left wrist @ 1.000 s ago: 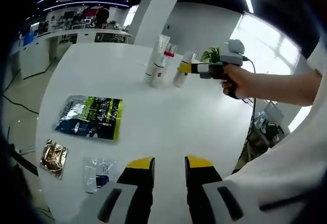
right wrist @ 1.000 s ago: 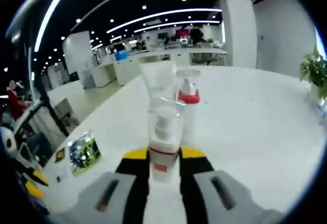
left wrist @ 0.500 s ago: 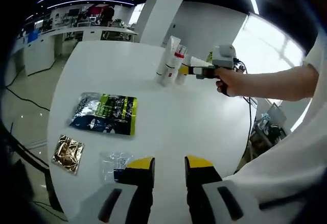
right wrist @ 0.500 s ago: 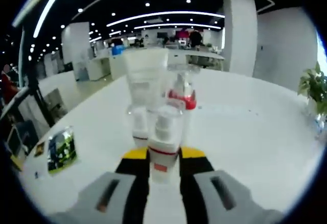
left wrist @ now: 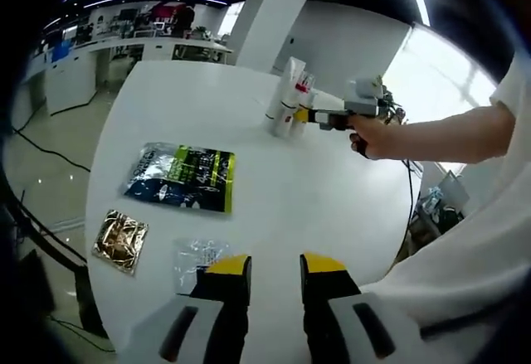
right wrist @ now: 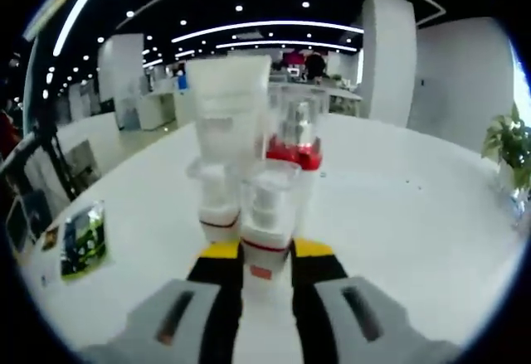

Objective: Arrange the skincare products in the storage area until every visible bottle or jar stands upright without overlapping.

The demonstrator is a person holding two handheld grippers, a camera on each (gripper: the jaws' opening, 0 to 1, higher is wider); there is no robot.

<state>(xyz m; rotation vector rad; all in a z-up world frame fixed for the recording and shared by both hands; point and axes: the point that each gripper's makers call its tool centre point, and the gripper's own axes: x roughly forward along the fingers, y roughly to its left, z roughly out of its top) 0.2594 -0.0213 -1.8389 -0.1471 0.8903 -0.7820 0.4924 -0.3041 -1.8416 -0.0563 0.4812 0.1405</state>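
Three upright bottles (right wrist: 236,144) cluster, right tongs (right wrist: 265,252) clamped on one; three sachets (left wrist: 181,177); left tongs (left wrist: 275,269) apart.

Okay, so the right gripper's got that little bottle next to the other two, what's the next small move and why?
Probably lower it and open the jaws. The right gripper holds the small bottle upright beside the white tube and the red-collared pump bottle, seemingly not overlapping them. Whether its base touches the table is hidden.

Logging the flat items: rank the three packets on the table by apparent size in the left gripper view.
1. green and blue pouch
2. clear sachet
3. gold foil packet

The last two look close; the sachet is nearer the camera and partly hidden, so unsure.
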